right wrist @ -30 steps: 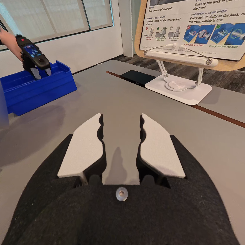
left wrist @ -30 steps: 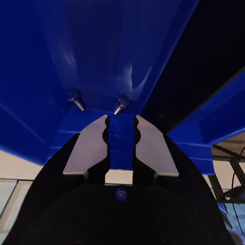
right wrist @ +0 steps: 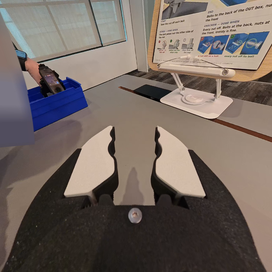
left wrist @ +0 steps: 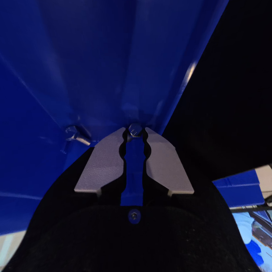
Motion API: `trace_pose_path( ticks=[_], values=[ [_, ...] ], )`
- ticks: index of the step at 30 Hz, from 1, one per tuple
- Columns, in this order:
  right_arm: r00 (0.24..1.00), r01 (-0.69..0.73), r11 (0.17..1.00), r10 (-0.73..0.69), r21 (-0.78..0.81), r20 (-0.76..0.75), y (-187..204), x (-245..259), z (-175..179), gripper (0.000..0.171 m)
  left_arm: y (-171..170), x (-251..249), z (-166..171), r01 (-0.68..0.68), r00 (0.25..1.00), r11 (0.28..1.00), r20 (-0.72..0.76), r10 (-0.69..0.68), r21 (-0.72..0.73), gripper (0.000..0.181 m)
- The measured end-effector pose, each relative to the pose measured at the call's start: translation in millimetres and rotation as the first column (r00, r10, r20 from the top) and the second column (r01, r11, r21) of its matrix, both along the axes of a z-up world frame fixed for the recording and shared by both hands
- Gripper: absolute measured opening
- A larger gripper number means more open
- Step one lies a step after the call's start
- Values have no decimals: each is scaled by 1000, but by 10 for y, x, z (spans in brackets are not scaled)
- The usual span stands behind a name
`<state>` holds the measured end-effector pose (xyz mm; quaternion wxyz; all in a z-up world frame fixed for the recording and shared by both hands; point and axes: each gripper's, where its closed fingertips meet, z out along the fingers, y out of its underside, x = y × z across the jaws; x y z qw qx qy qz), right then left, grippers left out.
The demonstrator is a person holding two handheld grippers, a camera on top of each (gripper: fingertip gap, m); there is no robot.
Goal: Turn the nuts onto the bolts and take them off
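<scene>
Office-like test room set up for a bench exercise

A grey table [right wrist: 147, 117] stands on dark wood-look flooring [right wrist: 242, 91], near white walls and a frosted window [right wrist: 58, 25]. A printed instruction sheet [right wrist: 213, 33] on a white stand [right wrist: 197, 101] faces the worker. A blue parts bin [right wrist: 58, 101] sits on the table, with bolts [left wrist: 134, 131] in it.

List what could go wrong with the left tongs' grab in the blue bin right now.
1. The left tongs meet the bolt only at their tips, on its hex head, so it may slip or swing when lifted.
2. It sits in the blue bin's corner; the tips may catch the wall.
3. The second bolt lies close and could be knocked.
</scene>
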<state>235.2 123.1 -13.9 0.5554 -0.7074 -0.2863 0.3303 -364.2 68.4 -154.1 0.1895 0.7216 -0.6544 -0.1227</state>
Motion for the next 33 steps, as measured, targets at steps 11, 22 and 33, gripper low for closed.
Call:
trace_pose_path(
  ticks=[11,22,33],
  values=[
    [999,-30,1000,30,5,-18,-44,4,15,51,265,444,813,-47,990,965,142,10,260,19],
    [993,-115,993,115,3,-38,-179,-140,-5,51,417,1989,1832,43,920,886,328,-215,461,20],
    [983,-178,984,177,-12,-46,-288,-223,-87,52,186,3639,938,18,760,860,551,-344,511,19]
  ],
)
